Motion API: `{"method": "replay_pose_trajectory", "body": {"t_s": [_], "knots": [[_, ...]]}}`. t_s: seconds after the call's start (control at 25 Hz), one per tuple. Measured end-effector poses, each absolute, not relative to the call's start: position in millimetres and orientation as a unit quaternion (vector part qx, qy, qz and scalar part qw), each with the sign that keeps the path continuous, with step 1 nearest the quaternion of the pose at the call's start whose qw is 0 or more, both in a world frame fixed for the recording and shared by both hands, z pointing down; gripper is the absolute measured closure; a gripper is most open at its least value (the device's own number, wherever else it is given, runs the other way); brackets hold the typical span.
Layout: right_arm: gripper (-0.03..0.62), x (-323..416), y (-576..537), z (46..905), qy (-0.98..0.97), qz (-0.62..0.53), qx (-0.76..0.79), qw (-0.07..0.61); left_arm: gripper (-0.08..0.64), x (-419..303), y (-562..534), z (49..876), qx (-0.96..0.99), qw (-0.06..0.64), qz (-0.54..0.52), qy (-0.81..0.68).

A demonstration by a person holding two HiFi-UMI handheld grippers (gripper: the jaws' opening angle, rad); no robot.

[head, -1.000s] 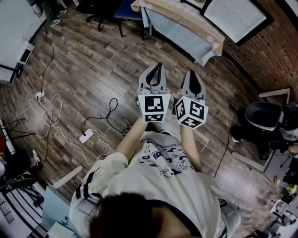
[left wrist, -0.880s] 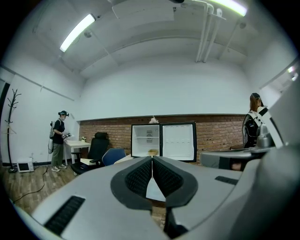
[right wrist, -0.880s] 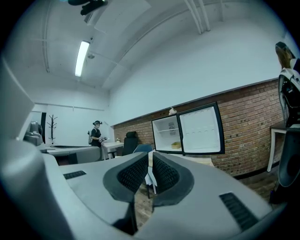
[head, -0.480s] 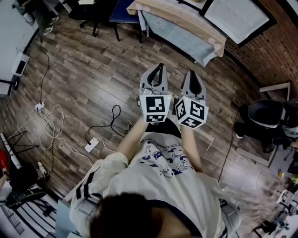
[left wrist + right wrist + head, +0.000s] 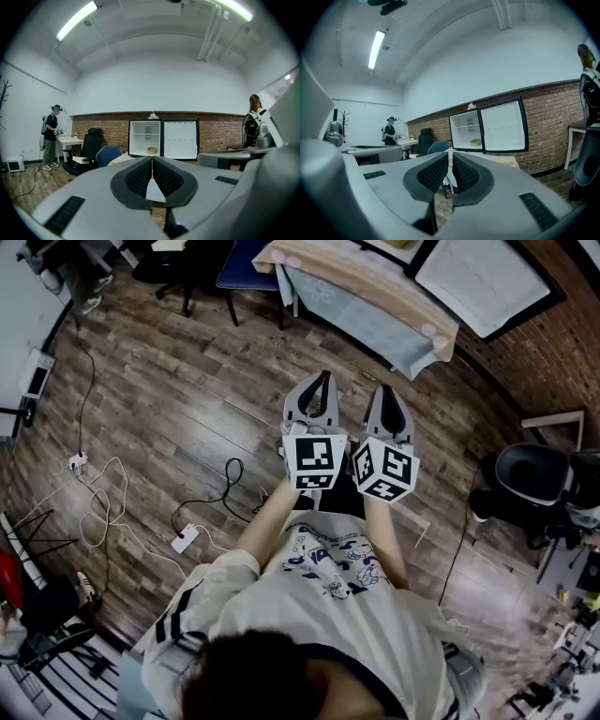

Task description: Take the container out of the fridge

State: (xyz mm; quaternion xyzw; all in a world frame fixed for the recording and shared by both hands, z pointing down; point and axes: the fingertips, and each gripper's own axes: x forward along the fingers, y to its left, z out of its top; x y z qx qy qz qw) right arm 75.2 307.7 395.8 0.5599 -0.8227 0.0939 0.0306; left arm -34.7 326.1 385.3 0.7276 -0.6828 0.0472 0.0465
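Observation:
A small open fridge stands on a wooden table ahead, its white door swung to the right. A small tan container sits on the fridge's lower shelf and also shows in the right gripper view. My left gripper is shut with nothing in it, far from the fridge. My right gripper is also shut and empty. In the head view both grippers are held side by side at chest height over the wood floor, pointing at the table.
A black office chair and a blue chair stand left of the table. One person stands at a white desk, another at the right. Cables and a power strip lie on the floor; a black chair is at the right.
The floor and cables have slid slightly in the head view as the person shifts. Both grippers stay shut and side by side.

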Motion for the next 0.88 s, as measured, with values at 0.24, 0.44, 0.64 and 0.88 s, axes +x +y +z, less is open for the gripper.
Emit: {"method": "replay_pose_trajectory", "body": {"t_s": [0.24, 0.44, 0.64, 0.88], "knots": [[0.543, 69, 262, 403, -0.826, 0.097, 0.554, 0.032, 0.54, -42, 283, 392, 0.722, 0.05, 0.048, -0.689], [0.543, 67, 215, 401, -0.829, 0.098, 0.55, 0.029, 0.54, -43, 236, 389, 0.719, 0.048, 0.047, -0.692], [0.543, 72, 162, 391, -0.832, 0.096, 0.545, 0.028, 0.54, -34, 184, 380, 0.719, 0.047, 0.047, -0.692], [0.543, 83, 92, 379, -0.836, 0.095, 0.541, 0.02, 0.54, -21, 115, 367, 0.718, 0.039, 0.043, -0.694]]}}
